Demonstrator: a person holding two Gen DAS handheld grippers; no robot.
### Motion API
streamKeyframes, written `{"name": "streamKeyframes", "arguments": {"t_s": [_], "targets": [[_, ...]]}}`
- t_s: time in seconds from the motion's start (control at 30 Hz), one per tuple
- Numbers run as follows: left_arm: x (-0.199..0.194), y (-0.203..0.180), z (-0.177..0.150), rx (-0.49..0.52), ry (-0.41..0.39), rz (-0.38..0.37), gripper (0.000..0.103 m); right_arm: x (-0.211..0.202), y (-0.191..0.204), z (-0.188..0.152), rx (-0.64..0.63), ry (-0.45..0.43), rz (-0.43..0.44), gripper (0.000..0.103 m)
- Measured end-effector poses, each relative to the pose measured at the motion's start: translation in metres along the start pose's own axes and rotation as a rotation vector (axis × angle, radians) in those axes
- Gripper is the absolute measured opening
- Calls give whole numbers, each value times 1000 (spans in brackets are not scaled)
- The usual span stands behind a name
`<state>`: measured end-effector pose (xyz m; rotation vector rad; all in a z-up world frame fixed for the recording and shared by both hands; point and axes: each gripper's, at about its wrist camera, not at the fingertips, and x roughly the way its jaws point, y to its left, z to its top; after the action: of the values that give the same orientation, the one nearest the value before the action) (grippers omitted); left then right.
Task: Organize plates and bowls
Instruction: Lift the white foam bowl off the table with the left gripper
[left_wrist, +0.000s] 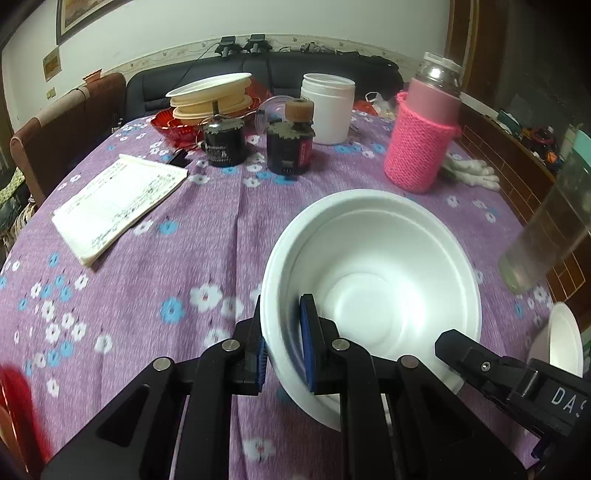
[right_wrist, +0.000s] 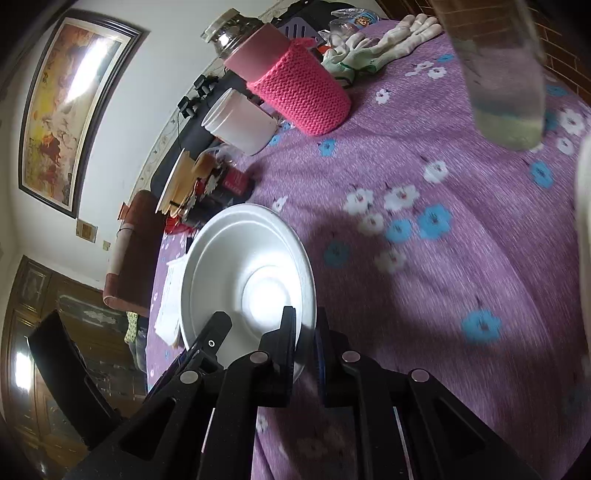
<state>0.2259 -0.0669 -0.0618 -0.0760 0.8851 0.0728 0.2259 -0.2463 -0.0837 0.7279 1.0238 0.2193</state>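
Left gripper (left_wrist: 282, 339) and right gripper (right_wrist: 306, 341), angled down, clamped on white bowl (left_wrist: 369, 258) rim.

The surface (left_wrist: 155, 258) wears a purple cloth with white and blue flowers. At its far side stand a black sofa (left_wrist: 207, 79) and, to the left, a brown chair (left_wrist: 55, 125), both against a white wall (left_wrist: 155, 33) with a patterned border. A dark-framed painting (right_wrist: 70, 107) hangs there, catching glare, and dark wooden cabinets (right_wrist: 40, 295) fill the corner.
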Motion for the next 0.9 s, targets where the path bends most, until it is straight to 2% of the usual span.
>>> {"name": "streamKeyframes", "arguments": {"t_s": [0.43, 0.9], "targets": [[-40, 7, -48, 23, 10, -12, 13, -39, -5, -58, -2, 0, -26, 9], [-76, 33, -96, 19, 10, -7, 14, -65, -2, -118, -26, 20, -22, 9]]}}
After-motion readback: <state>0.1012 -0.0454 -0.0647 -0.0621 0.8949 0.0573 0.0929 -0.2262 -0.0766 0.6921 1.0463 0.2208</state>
